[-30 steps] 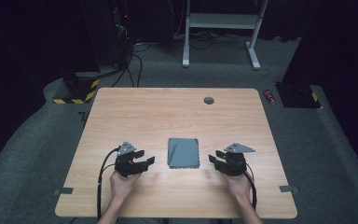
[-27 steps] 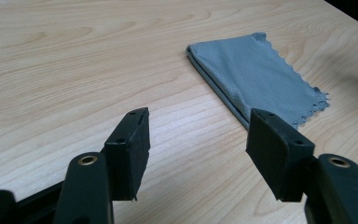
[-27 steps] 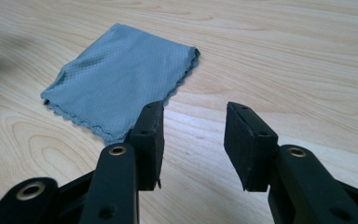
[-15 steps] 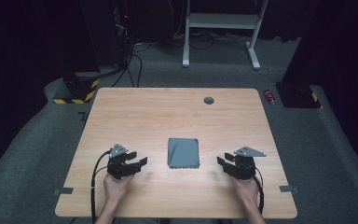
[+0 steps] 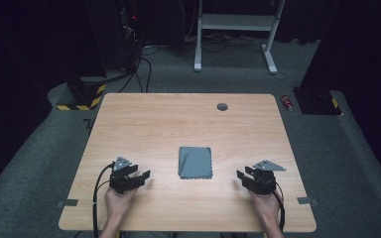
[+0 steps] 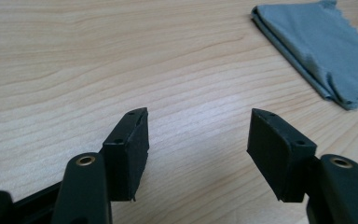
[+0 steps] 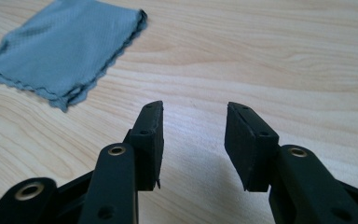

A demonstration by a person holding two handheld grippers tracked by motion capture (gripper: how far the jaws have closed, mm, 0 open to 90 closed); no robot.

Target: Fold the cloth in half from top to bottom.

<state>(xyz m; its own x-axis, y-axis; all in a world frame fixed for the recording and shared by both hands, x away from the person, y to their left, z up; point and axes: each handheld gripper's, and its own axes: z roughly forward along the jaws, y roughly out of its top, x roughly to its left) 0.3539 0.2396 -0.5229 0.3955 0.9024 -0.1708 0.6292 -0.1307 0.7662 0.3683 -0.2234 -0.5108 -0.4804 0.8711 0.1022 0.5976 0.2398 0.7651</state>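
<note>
Tabletop point(image 5: 178, 119) of pale wood (folded grey cloth point(image 5: 195, 162) centred), both tongs point(image 5: 138, 177) point(image 5: 243, 177) agape, empty.

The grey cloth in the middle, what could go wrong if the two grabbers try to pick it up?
The folded cloth lies flat, so an open left gripper or right gripper might pinch just its top layer and unfold it. Its jaws might also scrape the table or push the cloth along.
</note>
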